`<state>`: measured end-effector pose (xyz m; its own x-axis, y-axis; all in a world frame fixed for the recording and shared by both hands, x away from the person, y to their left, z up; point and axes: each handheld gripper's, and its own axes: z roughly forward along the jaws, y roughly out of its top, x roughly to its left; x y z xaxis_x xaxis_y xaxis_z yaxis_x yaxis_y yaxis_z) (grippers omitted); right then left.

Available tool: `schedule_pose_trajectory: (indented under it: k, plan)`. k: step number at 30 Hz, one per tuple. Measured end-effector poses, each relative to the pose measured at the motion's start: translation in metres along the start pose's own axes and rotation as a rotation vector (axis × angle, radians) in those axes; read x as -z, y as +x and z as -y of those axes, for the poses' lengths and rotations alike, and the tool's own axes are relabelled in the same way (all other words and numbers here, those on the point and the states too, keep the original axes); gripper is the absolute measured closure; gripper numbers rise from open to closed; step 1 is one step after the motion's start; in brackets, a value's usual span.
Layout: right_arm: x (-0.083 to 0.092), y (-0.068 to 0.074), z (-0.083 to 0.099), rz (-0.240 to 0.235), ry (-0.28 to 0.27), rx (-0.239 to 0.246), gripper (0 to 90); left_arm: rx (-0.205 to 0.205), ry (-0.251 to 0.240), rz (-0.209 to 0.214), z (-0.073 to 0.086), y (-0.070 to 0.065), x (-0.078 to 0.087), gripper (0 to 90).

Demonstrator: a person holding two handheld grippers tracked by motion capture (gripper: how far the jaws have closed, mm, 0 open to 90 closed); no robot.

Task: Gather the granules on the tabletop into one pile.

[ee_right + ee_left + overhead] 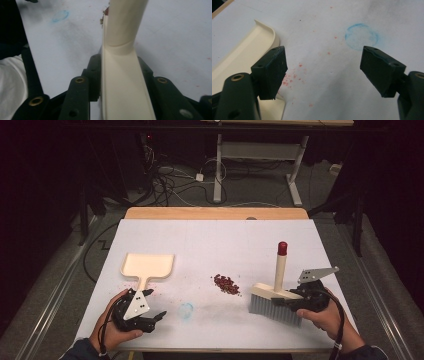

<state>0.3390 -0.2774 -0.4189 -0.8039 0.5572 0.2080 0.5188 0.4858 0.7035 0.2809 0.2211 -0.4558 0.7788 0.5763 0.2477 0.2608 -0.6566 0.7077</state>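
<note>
Bench: one white-covered bench point(215, 240) with a wooden strip along its far edge; wide bare room across the far half and the middle, and all things lie in the near half.
Brush: one cream plastic hand brush with grey bristles and a red-tipped handle point(276, 290), resting on the bench at the right, well clear of the right edge, bristles towards the person and the handle pointing away.
Dustpan: one cream plastic dustpan point(147, 266), lying flat at the left with its handle towards the person, open room between it and the left edge.
Debris: one small pile of dark red crumbs point(226, 284) between dustpan and brush, just to the left of the bristles and apart from them; faint red specks lie scattered near the dustpan.
Mark: one faint blue circle drawn on the bench cover point(186, 310), near the front edge, between the two tools.
Right tool point(280, 301): black, two-jawed; the jaws stand one on each side of the brush's cream back, close against it; whether the pads press on it cannot be told.
Left tool point(156, 307): black, two-jawed; jaws spread wide and holding nothing, hovering just beside the dustpan handle; in the left gripper view one jaw sits over the dustpan's rim point(265, 30).
</note>
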Motion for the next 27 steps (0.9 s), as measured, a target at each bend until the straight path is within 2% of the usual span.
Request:
schedule_pose_trajectory:
  k: [2,9,11,12,13,15,17,18,20,22,24,26,27]
  plan:
    - [-0.001,-0.008,-0.002,0.02,0.018,-0.009,61.1,-0.001,0.004,0.003,0.0,0.0,-0.001,20.6]
    - [-0.01,-0.04,-0.012,0.026,0.06,-0.026,54.0,0.002,0.014,0.018,0.0,-0.001,-0.003,20.6]
    - [-0.012,-0.048,-0.016,0.05,0.07,-0.033,48.0,0.001,0.016,0.021,0.0,-0.001,-0.003,20.6]
    - [-0.014,-0.053,-0.018,0.061,0.089,-0.029,47.8,0.002,0.016,0.025,0.0,-0.001,-0.003,20.5]
    - [-0.015,-0.058,-0.019,0.067,0.081,-0.02,50.1,0.002,0.017,0.027,0.0,-0.001,-0.003,20.6]
    - [-0.014,-0.068,-0.021,0.068,0.041,-0.046,48.9,0.002,0.018,0.029,0.0,-0.001,-0.004,20.5]
    - [-0.013,-0.076,-0.022,0.108,0.025,-0.071,50.5,0.002,0.017,0.031,0.0,-0.001,-0.004,20.5]
    - [-0.014,-0.079,-0.022,0.143,0.022,-0.082,53.3,0.001,0.018,0.032,0.001,-0.001,-0.004,20.5]
    - [-0.02,-0.08,-0.023,0.267,0.057,-0.091,59.6,0.005,0.019,0.033,0.001,-0.001,-0.004,20.5]
    - [-0.028,-0.079,-0.024,0.353,0.081,-0.081,63.1,0.006,0.021,0.034,0.001,-0.001,-0.004,20.5]
    - [-0.036,-0.079,-0.024,0.396,0.087,-0.079,66.6,0.001,0.022,0.034,0.0,-0.002,-0.004,20.5]
    - [-0.045,-0.079,-0.025,0.428,0.116,-0.067,68.4,-0.004,0.024,0.035,0.0,-0.002,-0.005,20.5]
    - [-0.049,-0.079,-0.026,0.458,0.118,-0.063,67.4,-0.005,0.024,0.035,0.0,-0.002,-0.005,20.5]
